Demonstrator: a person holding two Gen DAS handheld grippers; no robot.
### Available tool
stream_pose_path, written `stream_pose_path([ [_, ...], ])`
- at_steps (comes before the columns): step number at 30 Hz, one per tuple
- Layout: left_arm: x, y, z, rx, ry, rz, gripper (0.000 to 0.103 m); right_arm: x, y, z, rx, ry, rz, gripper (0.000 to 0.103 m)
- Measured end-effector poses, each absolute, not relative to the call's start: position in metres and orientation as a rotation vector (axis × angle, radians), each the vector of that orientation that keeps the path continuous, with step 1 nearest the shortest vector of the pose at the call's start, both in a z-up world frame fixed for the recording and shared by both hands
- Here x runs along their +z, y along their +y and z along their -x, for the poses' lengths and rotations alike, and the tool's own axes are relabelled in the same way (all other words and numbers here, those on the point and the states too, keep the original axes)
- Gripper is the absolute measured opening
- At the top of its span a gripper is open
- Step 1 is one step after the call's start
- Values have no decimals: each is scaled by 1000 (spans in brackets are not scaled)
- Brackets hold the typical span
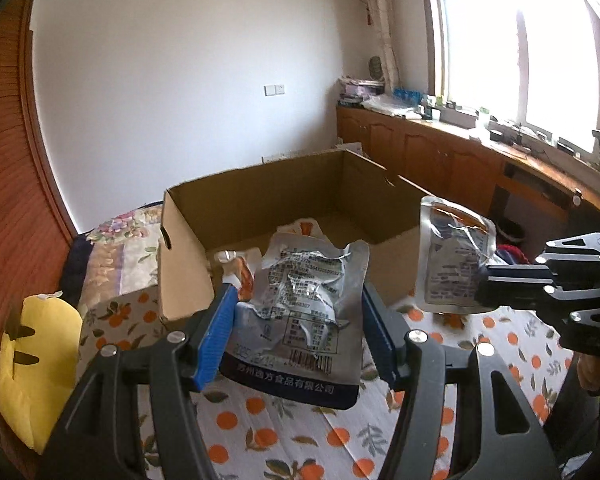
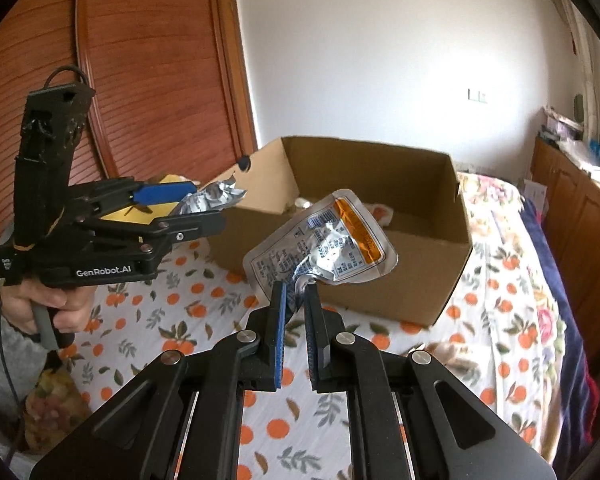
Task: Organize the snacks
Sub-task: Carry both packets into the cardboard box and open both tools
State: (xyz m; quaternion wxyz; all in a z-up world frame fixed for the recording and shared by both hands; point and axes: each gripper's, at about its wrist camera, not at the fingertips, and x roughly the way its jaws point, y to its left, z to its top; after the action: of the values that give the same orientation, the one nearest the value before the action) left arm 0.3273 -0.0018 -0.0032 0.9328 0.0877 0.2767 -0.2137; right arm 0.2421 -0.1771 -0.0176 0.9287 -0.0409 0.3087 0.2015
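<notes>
Silver foil: both snack pouches are crinkled silver foil with printed labels, each held in the air above the bed [image 2: 339, 420].
Left tool [image 1: 298, 336]: its blue pads press both side edges of the left pouch [image 1: 303, 300], gripping it across its width.
Left pouch axis: long axis runs away from the camera toward the cardboard box [image 1: 236, 200]; the dark band with white characters is the near end.
Right tool [image 2: 296, 320]: closed on a pinched corner of the right pouch [image 2: 323, 248].
Right pouch axis: it fans up and rightward from the pinch, tilted, with the orange stripe along the far upper edge, in front of the box's near wall.
Only in the left wrist view: barcode and table on the left pouch, loose packets on the box floor, a yellow cushion [image 1: 36, 364], the window [image 1: 511, 48].
Only in the right wrist view: the person's left hand [image 2: 48, 304] on the grip, the wooden door [image 2: 148, 60], the box's whole near wall.
Bedspread: white with oranges and leaves.
</notes>
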Motion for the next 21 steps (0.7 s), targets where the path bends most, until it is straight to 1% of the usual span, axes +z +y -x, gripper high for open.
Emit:
stream_pose_path([
  [11,1,2,-368,-404,530,-131,61,1,-178,-284,405,591,123,6],
  [21,-11,0,-400,-384,524,-93,61,-11,-180,-330,413,595,132,6],
])
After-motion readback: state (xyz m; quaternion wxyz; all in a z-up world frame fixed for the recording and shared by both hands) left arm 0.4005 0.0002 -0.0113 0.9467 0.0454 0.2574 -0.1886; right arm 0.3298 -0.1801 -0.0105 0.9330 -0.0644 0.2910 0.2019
